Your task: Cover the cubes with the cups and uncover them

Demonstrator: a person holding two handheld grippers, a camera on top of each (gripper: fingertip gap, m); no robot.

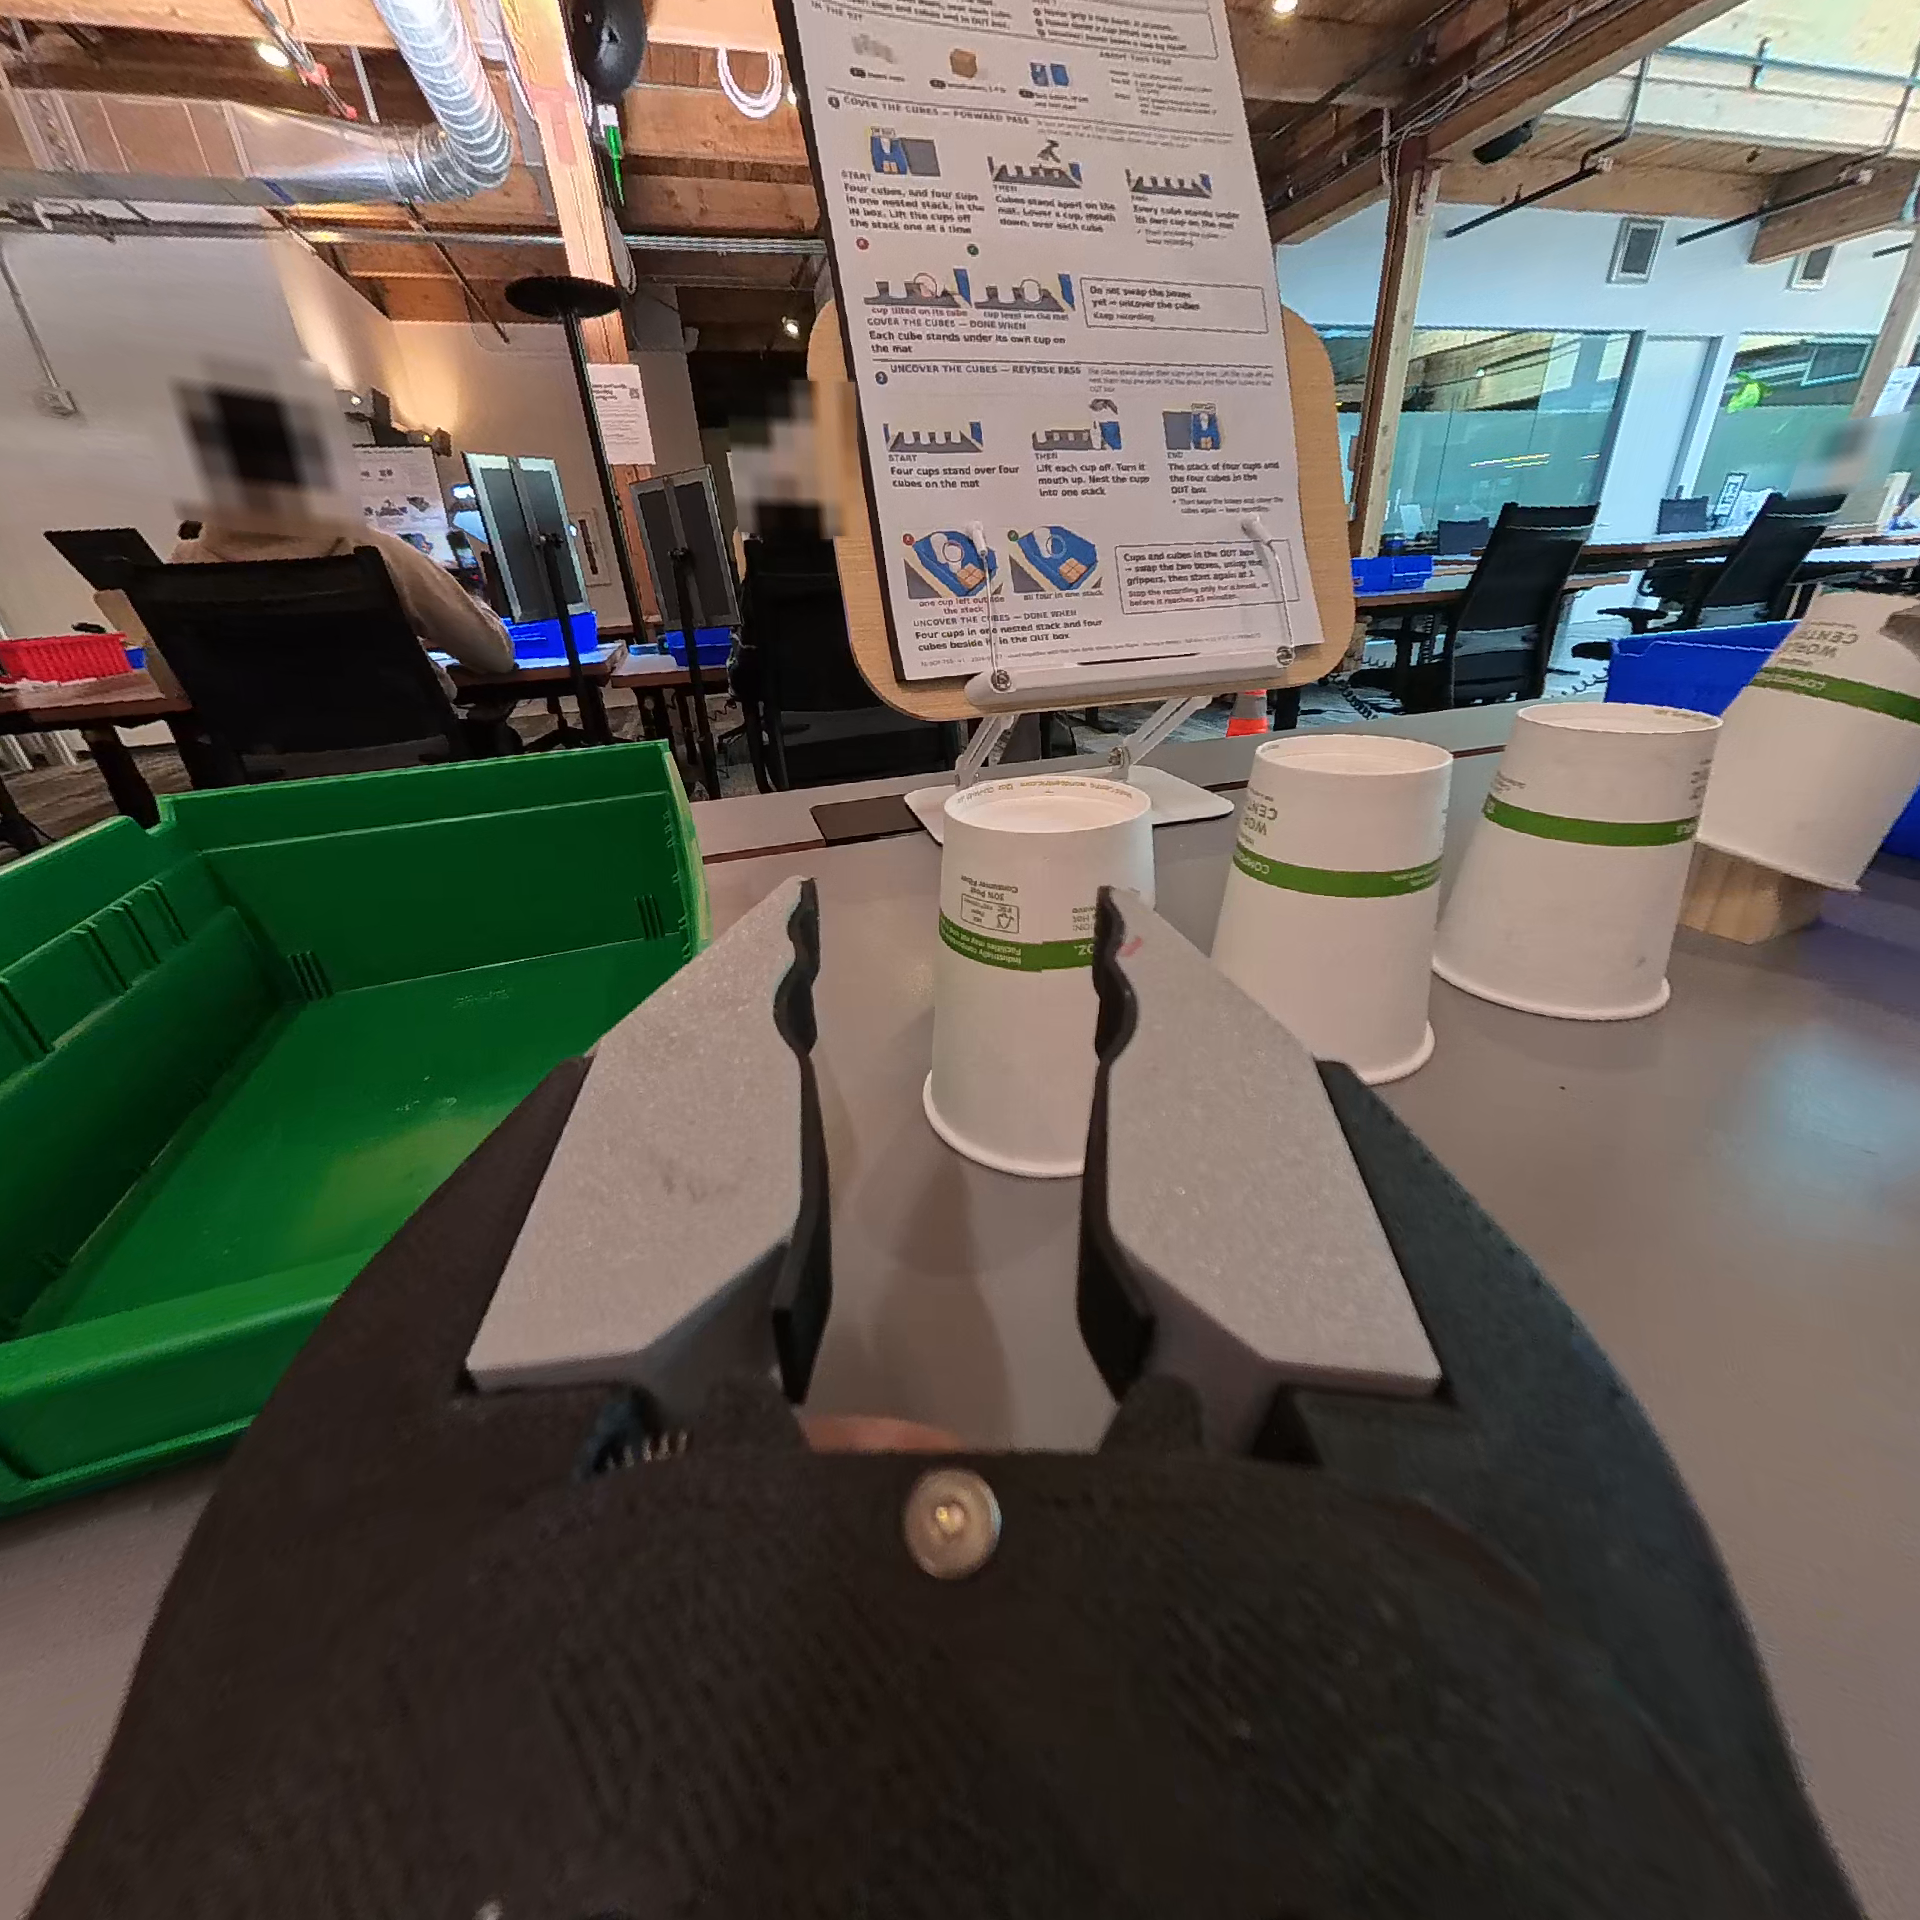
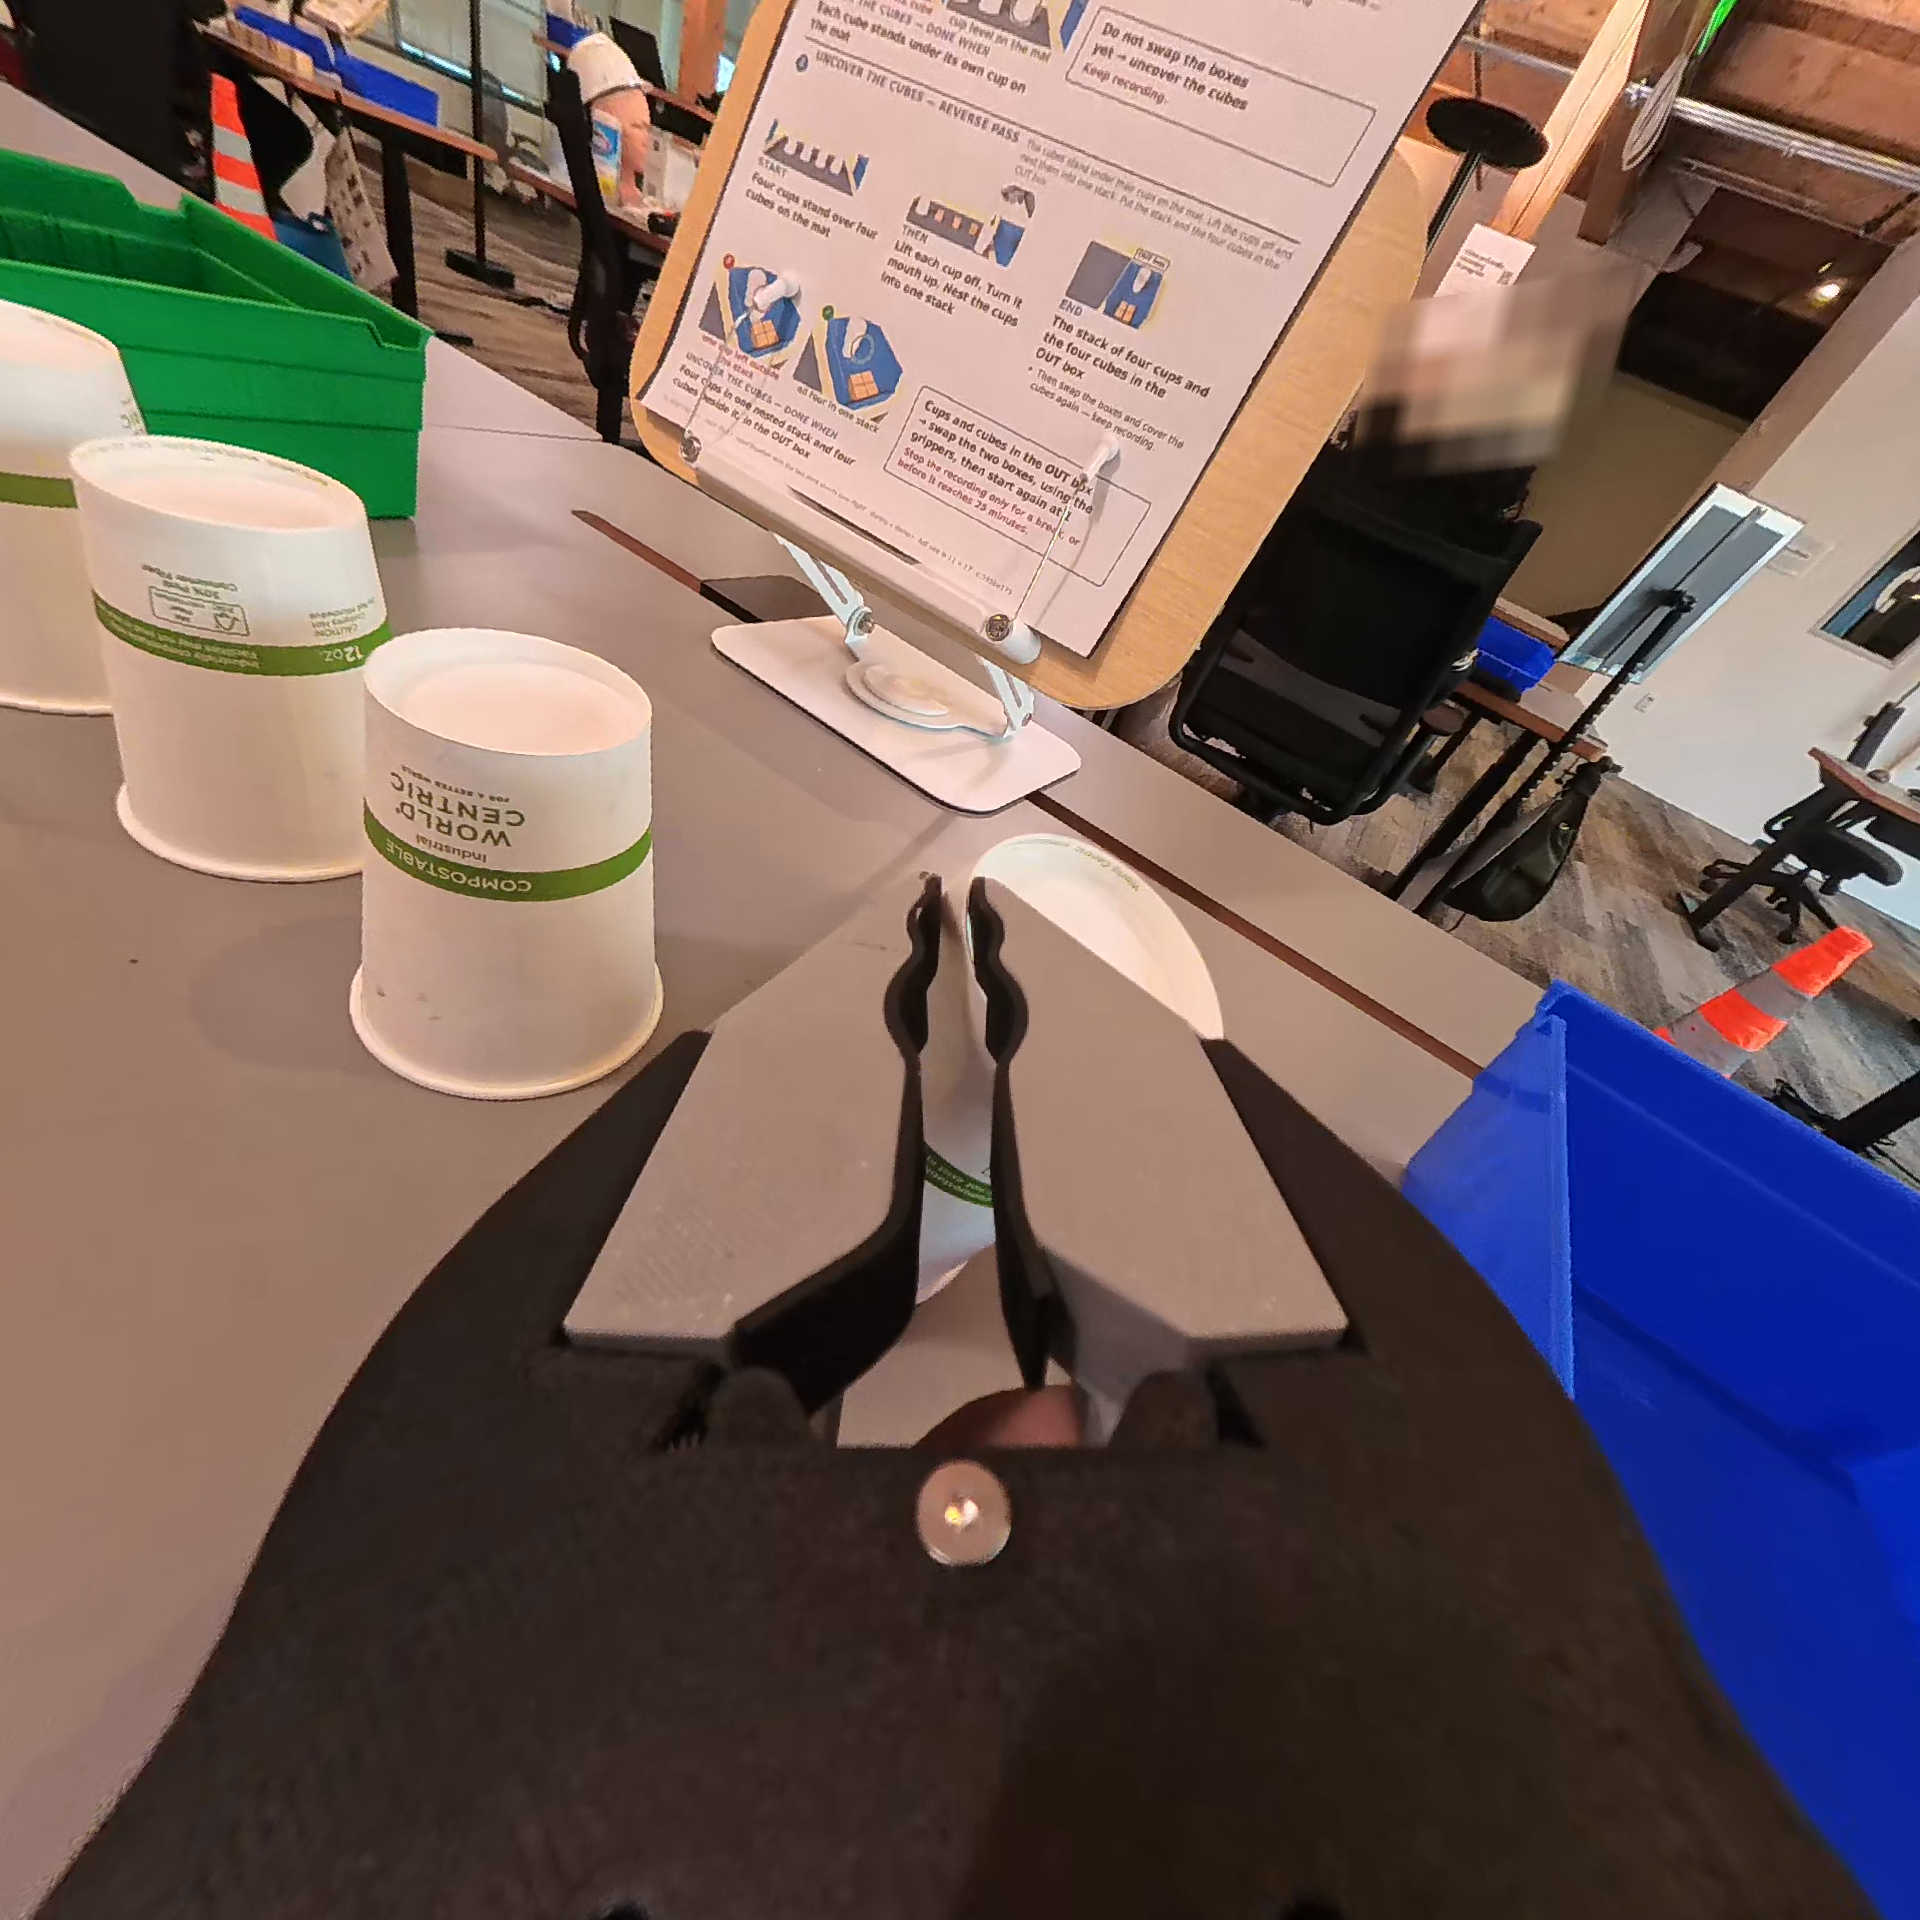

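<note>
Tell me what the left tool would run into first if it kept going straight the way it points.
Most likely the nearest upturned white cup: it stands just beyond the open left tool, overlapping the right finger. Depth is unclear; it may brush that finger rather than enter the gap.

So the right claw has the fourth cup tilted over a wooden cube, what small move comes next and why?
Probably level the fourth cup and lower it until its rim sits flat on the table. The right claw is pinched on its wall, it hangs tilted, and the wooden cube shows below its rim, while three other cups already stand flat.
</note>
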